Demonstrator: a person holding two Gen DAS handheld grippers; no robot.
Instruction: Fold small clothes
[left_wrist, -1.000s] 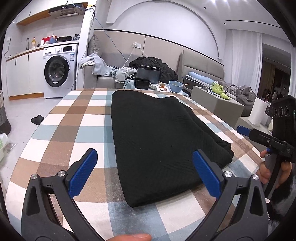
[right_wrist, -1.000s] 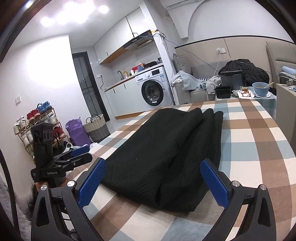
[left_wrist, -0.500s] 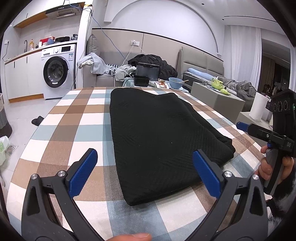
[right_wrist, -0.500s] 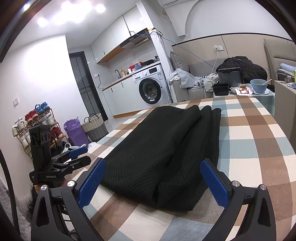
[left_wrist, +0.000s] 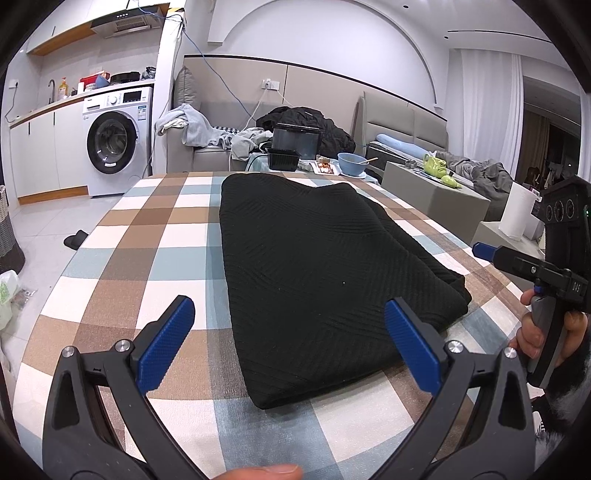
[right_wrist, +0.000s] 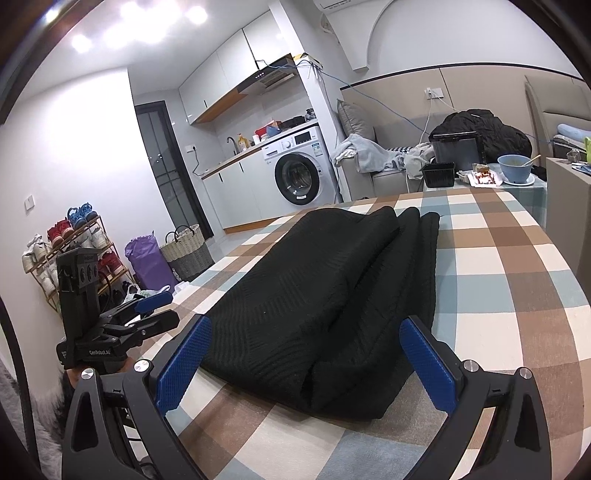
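A black knit garment (left_wrist: 317, 258) lies folded lengthwise into a long strip on the checked tablecloth (left_wrist: 155, 236). It also shows in the right wrist view (right_wrist: 332, 295), with stacked folded layers along its right side. My left gripper (left_wrist: 288, 339) is open and empty, just above the garment's near end. My right gripper (right_wrist: 306, 358) is open and empty, at the garment's near right corner. The right gripper also shows at the right edge of the left wrist view (left_wrist: 524, 266). The left gripper shows at the left of the right wrist view (right_wrist: 147, 314).
Beyond the table's far edge stand a black box (left_wrist: 295, 140), a small black tray (left_wrist: 282, 159) and a blue bowl (left_wrist: 351, 162). A washing machine (left_wrist: 114, 144) and a sofa with clothes (left_wrist: 207, 133) are behind. A grey block (left_wrist: 436, 195) stands to the right.
Both grippers have stayed open and nearly still. The views have shifted only slightly. The garment has not moved.
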